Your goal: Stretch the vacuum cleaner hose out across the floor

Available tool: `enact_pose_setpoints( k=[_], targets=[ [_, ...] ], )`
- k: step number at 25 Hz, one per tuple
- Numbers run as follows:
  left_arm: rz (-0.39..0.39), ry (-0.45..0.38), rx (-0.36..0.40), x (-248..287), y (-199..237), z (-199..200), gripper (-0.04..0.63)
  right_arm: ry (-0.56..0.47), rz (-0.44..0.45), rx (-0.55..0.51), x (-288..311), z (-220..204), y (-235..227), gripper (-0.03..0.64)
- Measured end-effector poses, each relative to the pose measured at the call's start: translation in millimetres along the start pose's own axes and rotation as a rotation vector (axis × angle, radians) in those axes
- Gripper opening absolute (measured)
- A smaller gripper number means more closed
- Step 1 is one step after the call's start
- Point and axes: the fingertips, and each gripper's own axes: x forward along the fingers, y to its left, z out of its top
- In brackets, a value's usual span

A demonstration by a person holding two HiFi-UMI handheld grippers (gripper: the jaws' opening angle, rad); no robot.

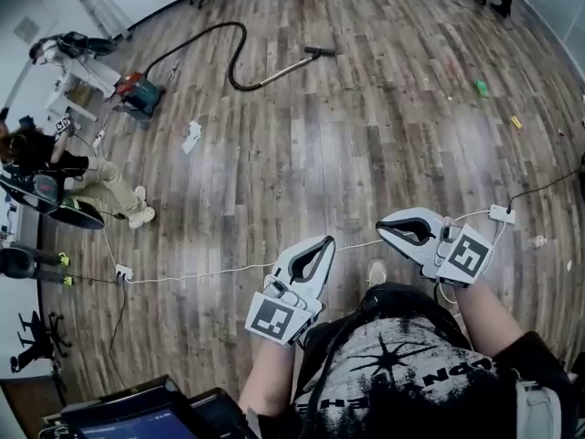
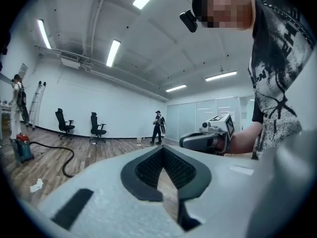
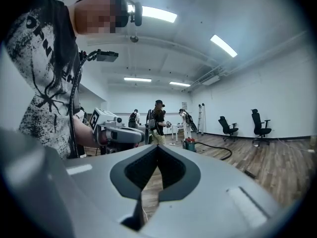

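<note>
Looped hose (image 1: 242, 27), wand (image 1: 285, 69) rightward

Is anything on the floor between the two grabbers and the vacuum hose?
Nothing tall. A thin white cable lies across the wood floor just ahead of the left gripper and right gripper, both shut, and a white paper scrap lies nearer the hose.

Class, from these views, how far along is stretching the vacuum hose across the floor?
Done: nothing; the hose lies looped by the vacuum cleaner. In hand: nothing; the left gripper and right gripper are shut, empty, far from it. Left: reach it, grip, pull straight.
</note>
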Motion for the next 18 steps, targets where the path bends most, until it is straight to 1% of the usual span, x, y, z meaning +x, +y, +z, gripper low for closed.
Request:
enact_pose_setpoints(
  k=[3, 5, 7, 9, 11, 15, 18],
  targets=[
    [0.007, 0.015, 0.003, 43, 7, 7, 0.002, -0.01, 0.01, -0.035, -17, 0, -47, 0.006],
    [0.014, 0.022, 0.002, 67, 14, 7, 0.002, -0.003, 0.004, -0.009, -26, -7, -73, 0.006],
    [0.024, 0.03, 0.0, 86, 23, 8, 0.002, -0.018, 0.004, 0.001, -30, -8, -95, 0.006],
    [0.038, 0.033, -0.002, 102, 31, 9, 0.002, -0.04, 0.014, 0.001, -31, -7, -111, 0.005],
    [0.043, 0.039, -0.009, 116, 38, 10, 0.002, -0.037, 0.013, 0.025, -30, -9, -125, 0.005],
    [0.034, 0.055, -0.013, 136, 51, 7, 0.002, -0.046, 0.013, 0.03, -22, -9, -145, 0.006],
    [0.027, 0.052, -0.019, 146, 69, 6, 0.002, -0.032, -0.005, 0.057, -10, -14, -166, 0.006]
  ],
)
